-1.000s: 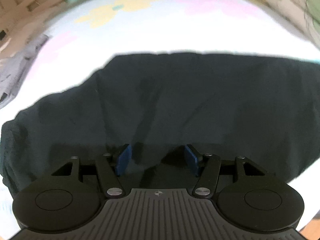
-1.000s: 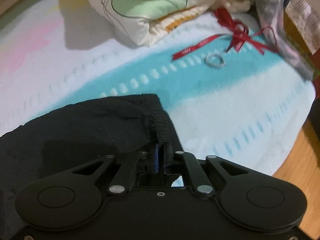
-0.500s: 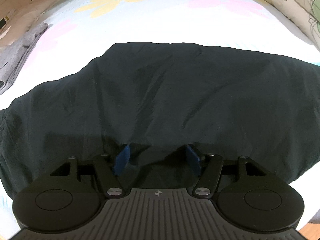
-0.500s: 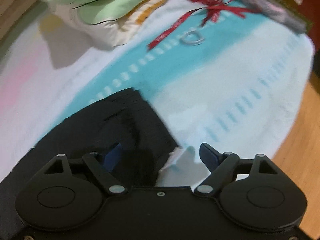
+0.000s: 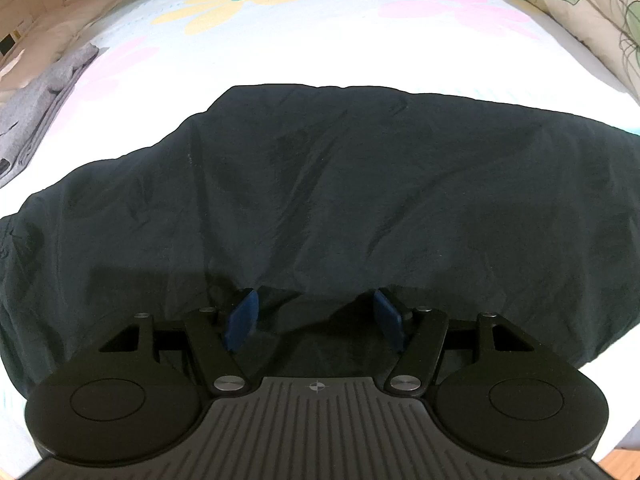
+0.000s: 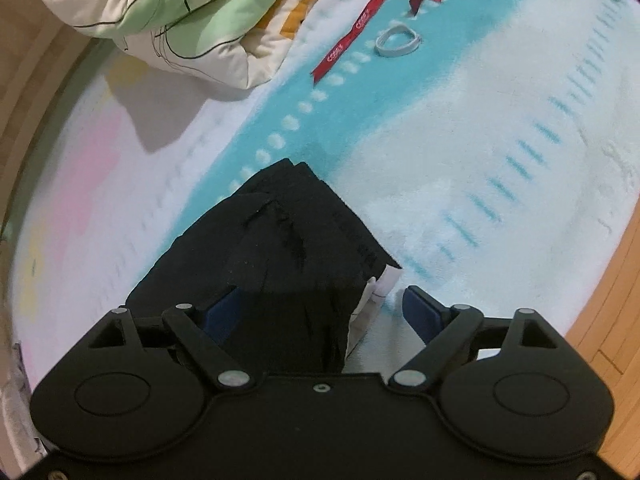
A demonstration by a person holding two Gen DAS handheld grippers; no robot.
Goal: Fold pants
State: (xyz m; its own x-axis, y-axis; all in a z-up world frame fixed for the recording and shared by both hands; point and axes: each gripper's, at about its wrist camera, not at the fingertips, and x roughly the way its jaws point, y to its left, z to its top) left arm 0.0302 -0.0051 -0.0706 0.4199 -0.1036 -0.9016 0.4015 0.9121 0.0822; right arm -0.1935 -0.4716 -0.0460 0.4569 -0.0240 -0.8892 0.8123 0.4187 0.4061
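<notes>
Black pants (image 5: 360, 180) lie spread across the flowered blanket (image 5: 280, 40) in the left wrist view. My left gripper (image 5: 314, 300) hangs over their near edge. Its blue pads (image 5: 240, 314) stand apart, with a loose fold of cloth low between them and nothing pinched. In the right wrist view the waistband end of the pants (image 6: 288, 232) rests on the turquoise-striped blanket (image 6: 480, 140), and a white label (image 6: 380, 288) sticks out at its corner. My right gripper (image 6: 320, 300) straddles that end. Its jaws are opening, and the pads are clear of the cloth.
A folded grey garment (image 5: 36, 96) lies at the blanket's left edge and a printed quilt (image 5: 580, 12) at the far right. Beyond the right gripper are a bundled quilt (image 6: 180, 12), a red ribbon (image 6: 360, 28) and a white band (image 6: 396, 42). Wooden floor (image 6: 608, 320) borders the bed.
My right gripper was shut on the waistband; its jaws have spread wide and let it go, and it has rolled and shifted. The left gripper has stayed in place.
</notes>
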